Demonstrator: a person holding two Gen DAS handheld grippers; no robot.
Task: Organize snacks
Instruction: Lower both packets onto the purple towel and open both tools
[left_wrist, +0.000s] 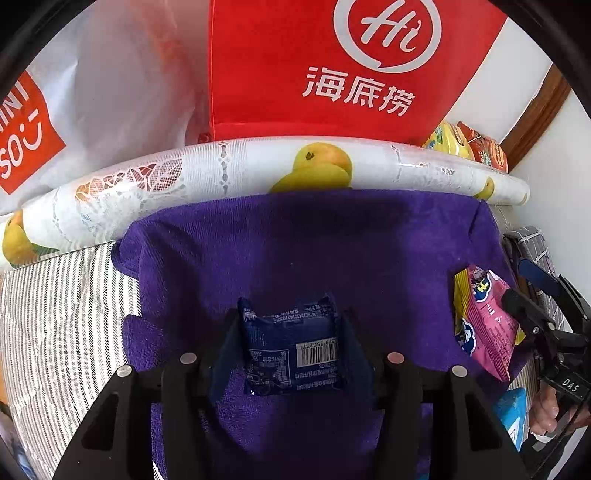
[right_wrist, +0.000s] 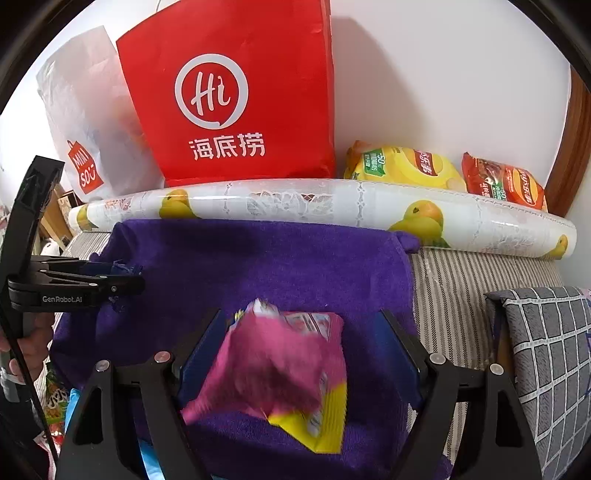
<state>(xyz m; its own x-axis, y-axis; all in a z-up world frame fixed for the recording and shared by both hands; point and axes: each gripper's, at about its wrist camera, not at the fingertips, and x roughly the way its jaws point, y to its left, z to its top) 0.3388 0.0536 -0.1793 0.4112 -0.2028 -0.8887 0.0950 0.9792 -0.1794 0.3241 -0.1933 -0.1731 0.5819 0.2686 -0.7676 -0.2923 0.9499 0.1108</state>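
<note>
A dark blue snack packet (left_wrist: 291, 350) lies barcode-up on the purple towel (left_wrist: 332, 240). My left gripper (left_wrist: 291, 314) straddles it, jaws slightly apart and close beside its edges, so I read it as open. In the right wrist view, a pink and yellow snack packet (right_wrist: 280, 369) sits blurred between the widely spread fingers of my right gripper (right_wrist: 302, 314), with a clear gap on its right side. That gripper is open. The left gripper (right_wrist: 122, 277) shows at the left edge there. The pink packet (left_wrist: 484, 325) and the right gripper (left_wrist: 524, 295) appear at the right of the left wrist view.
Behind the towel lies a rolled fruit-print cloth (right_wrist: 332, 203). A red paper bag (right_wrist: 229, 103) and a white plastic bag (right_wrist: 81, 122) stand behind the roll, against the wall. A yellow chip bag (right_wrist: 402, 166) and a red one (right_wrist: 506, 181) lie to their right. A grey checked cushion (right_wrist: 546, 332) sits at right.
</note>
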